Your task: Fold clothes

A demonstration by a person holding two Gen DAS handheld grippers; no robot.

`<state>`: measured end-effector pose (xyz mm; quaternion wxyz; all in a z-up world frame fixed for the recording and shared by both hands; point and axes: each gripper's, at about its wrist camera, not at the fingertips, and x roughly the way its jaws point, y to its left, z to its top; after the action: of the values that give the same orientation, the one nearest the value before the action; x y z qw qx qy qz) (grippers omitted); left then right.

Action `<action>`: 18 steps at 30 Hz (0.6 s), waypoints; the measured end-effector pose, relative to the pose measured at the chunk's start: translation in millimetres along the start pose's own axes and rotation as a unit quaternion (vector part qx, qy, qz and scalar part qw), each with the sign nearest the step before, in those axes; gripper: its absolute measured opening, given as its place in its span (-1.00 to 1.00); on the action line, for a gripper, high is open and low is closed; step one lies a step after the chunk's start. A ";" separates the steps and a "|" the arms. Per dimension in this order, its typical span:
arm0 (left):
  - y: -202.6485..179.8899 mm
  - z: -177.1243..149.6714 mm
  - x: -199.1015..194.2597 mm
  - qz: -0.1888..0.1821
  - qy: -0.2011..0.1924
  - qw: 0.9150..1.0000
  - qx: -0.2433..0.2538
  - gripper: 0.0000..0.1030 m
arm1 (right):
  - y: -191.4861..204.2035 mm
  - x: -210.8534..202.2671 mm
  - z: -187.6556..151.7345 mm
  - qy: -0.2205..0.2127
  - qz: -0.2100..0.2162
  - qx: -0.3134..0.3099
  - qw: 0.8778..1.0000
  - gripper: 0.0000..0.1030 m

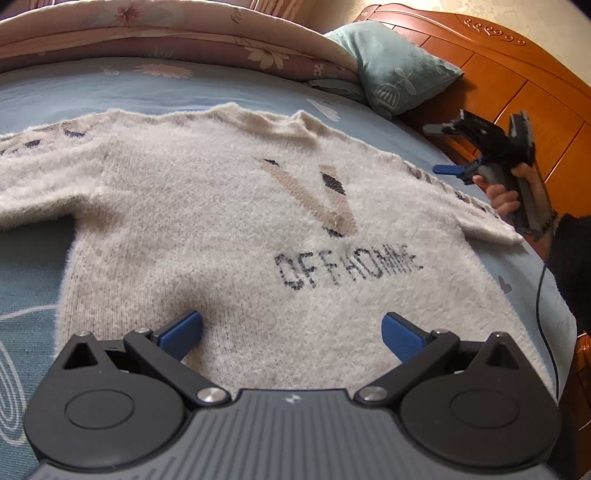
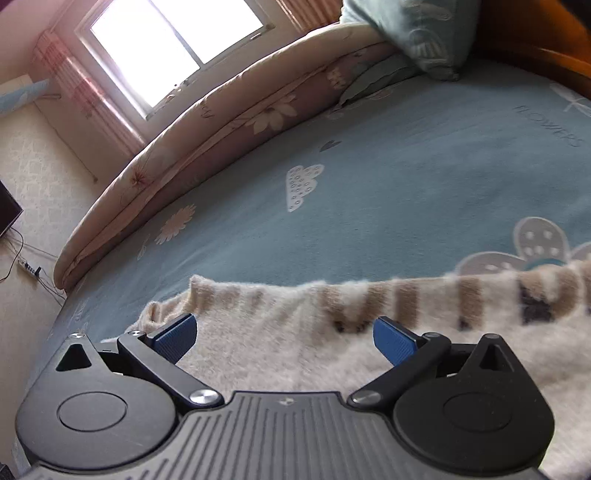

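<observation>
A fluffy cream sweater (image 1: 221, 206) lies face up and spread flat on the blue bedsheet (image 1: 44, 92), with dark lettering and a beige V pattern on the chest. My left gripper (image 1: 291, 334) hovers open over its hem, nothing between the blue pads. At the right, a hand holds my right gripper (image 1: 441, 149) just above the sweater's striped sleeve end (image 1: 487, 225). In the right wrist view, the right gripper (image 2: 284, 336) stands open over that striped sleeve (image 2: 406, 299), with the cuff (image 2: 166, 306) near its left finger.
A rolled floral quilt (image 1: 184, 33) runs along the bed's far side, with a teal pillow (image 1: 399, 70) against the wooden headboard (image 1: 517, 74). A dark cable (image 1: 543, 314) hangs by the right bed edge. A window (image 2: 166, 48) and a floor power strip (image 2: 29, 267) lie beyond.
</observation>
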<state>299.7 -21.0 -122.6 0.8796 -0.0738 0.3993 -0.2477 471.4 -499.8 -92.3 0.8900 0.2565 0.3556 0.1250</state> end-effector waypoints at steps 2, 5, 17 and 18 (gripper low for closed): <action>0.0 0.1 -0.1 0.000 0.000 1.000 0.000 0.99 | 6.6 26.6 3.4 0.010 0.017 -0.005 1.000 1.00; 1.3 0.2 -0.6 -0.003 0.000 1.000 -0.003 0.99 | 6.9 55.6 5.3 0.022 0.021 -0.011 0.999 1.00; 1.8 2.2 0.0 -0.005 0.000 1.000 -0.010 0.99 | -87.4 -0.4 5.7 -0.036 0.013 0.061 0.997 1.00; 1.5 2.3 0.3 -0.004 0.000 1.000 -0.009 0.99 | -95.6 -6.7 6.1 -0.040 0.004 0.064 0.997 1.00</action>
<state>302.2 -20.0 -121.7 0.8778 -0.0833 0.4014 -0.2476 474.7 -584.8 -136.9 0.8847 0.3196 0.3257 0.0951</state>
